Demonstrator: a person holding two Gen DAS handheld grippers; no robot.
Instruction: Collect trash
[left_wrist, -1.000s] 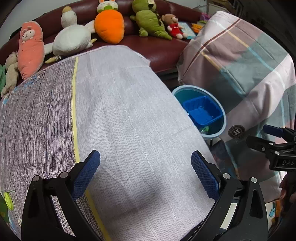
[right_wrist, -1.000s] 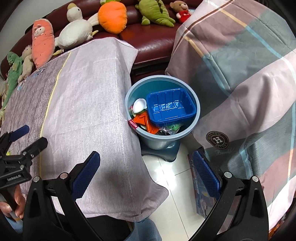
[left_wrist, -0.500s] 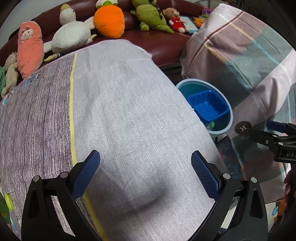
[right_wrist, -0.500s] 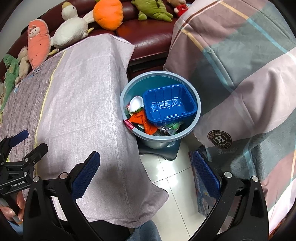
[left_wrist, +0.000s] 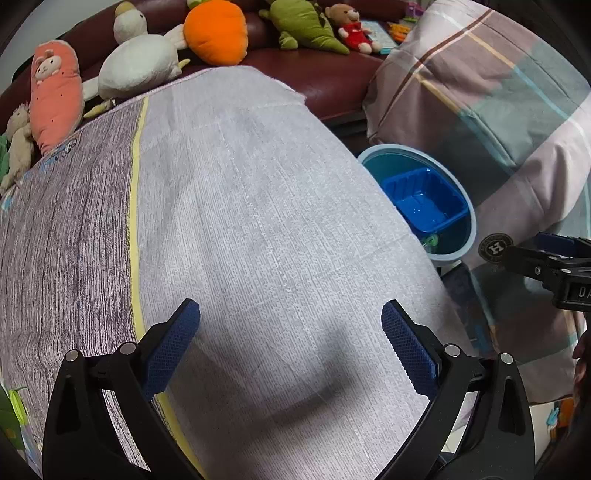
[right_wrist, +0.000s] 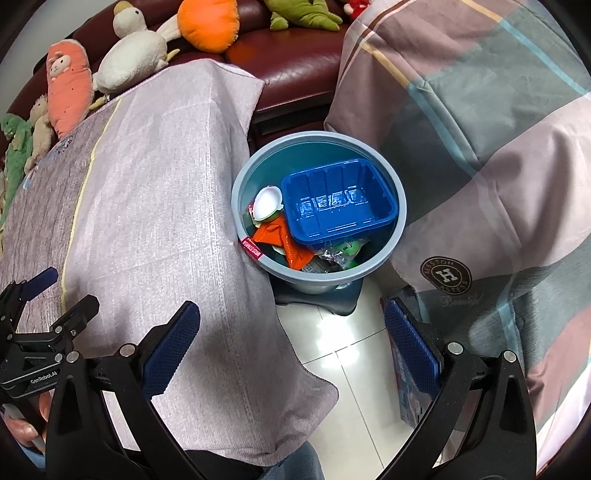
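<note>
A grey-blue trash bin (right_wrist: 395, 195) stands on the floor between the cloth-covered table and a plaid-covered seat. In it lie a blue plastic tray (right_wrist: 336, 203), a white lid (right_wrist: 267, 203), an orange wrapper (right_wrist: 286, 242) and a green packet (right_wrist: 345, 251). The bin also shows in the left wrist view (left_wrist: 465, 218). My right gripper (right_wrist: 291, 349) is open and empty above the floor, in front of the bin. My left gripper (left_wrist: 290, 349) is open and empty over the table cloth (left_wrist: 240, 206).
A dark red sofa (left_wrist: 314, 70) at the back holds plush toys: an orange carrot (left_wrist: 216, 31), a white duck (left_wrist: 138, 64), a pink one (left_wrist: 55, 92). A plaid blanket (right_wrist: 480, 129) covers the seat on the right. White tiled floor (right_wrist: 347, 369) lies below the bin.
Both grippers have shifted slightly; the bin sits a little lower and nearer in both views. Both stay open and empty.
</note>
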